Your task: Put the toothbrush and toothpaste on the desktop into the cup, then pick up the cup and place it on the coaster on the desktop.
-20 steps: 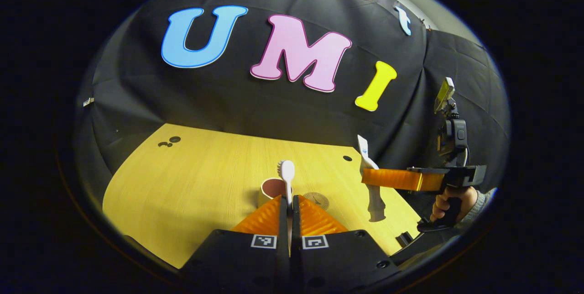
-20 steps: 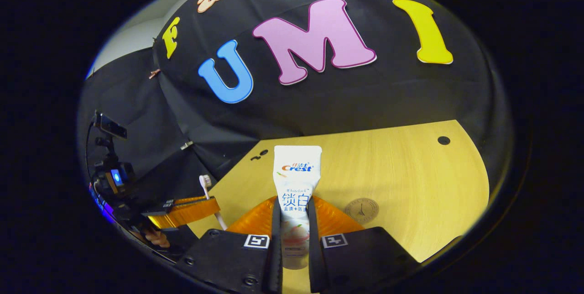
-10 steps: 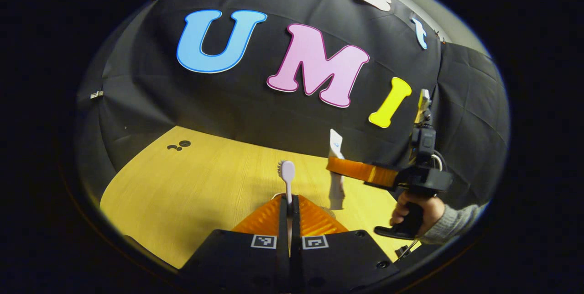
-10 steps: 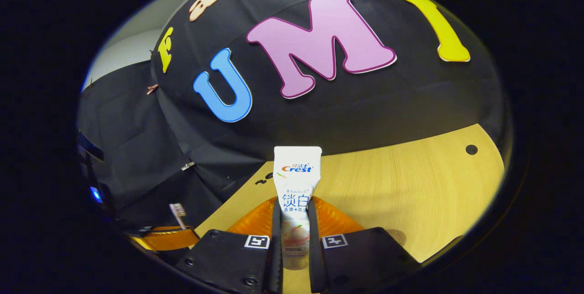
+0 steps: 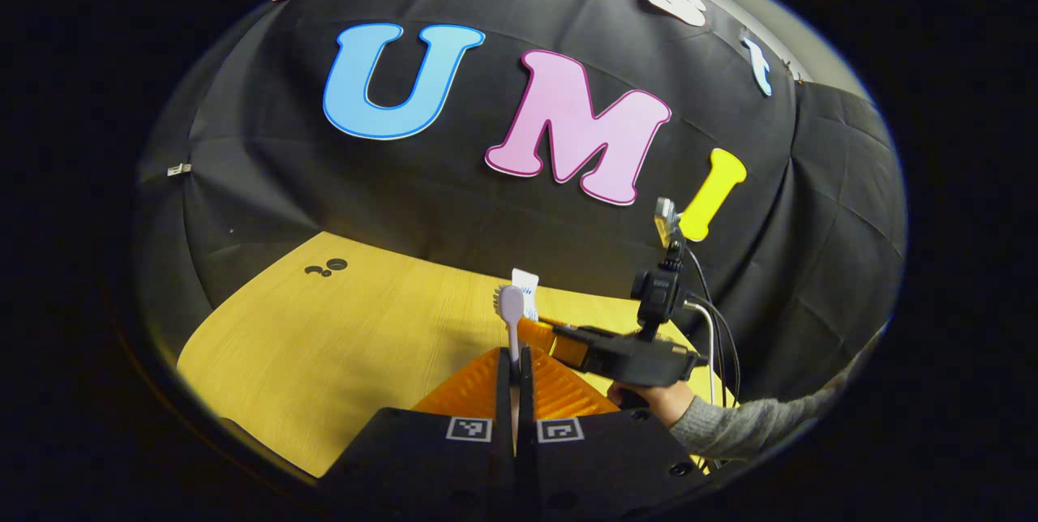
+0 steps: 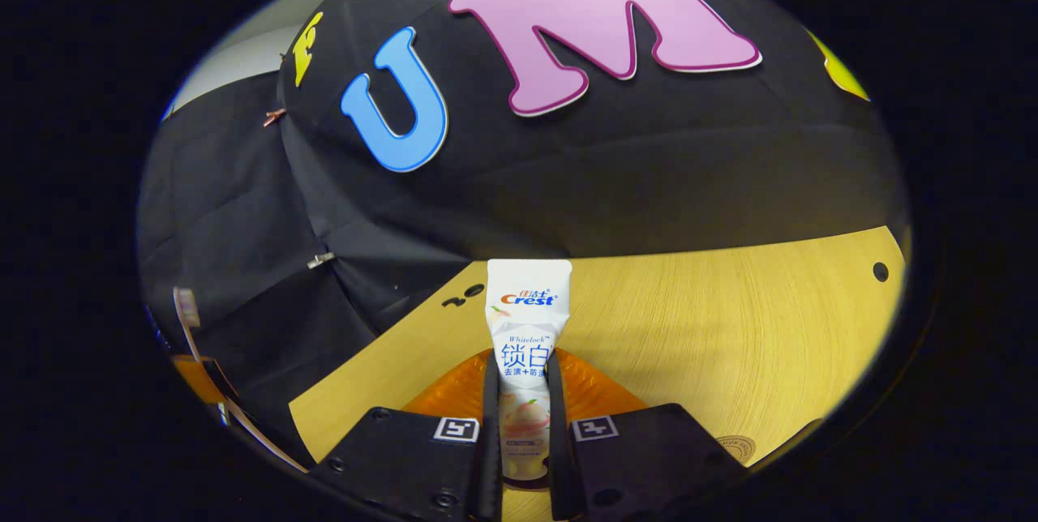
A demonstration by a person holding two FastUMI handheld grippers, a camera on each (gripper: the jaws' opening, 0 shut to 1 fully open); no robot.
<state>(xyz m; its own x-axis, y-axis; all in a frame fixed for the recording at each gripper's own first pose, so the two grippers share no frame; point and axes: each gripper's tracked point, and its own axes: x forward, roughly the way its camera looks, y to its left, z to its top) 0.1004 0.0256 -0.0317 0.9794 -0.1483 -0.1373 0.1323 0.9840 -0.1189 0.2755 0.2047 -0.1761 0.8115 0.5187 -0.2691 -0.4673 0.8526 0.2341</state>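
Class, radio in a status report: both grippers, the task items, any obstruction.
Left gripper shut on toothbrush, bristles up. Right gripper shut on toothpaste, upright above the desktop. Coaster by right gripper's body. Nothing blocking.

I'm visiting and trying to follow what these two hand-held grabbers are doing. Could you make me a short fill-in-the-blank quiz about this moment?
1. The left gripper is shut on the ____, whose bristled head points up.
2. The right gripper is shut on a tube of ____.
3. The table under both grippers is made of light ____.
4. In the right gripper view, the round coaster lies flat on the ____.

Missing words: toothbrush; toothpaste; wood; table
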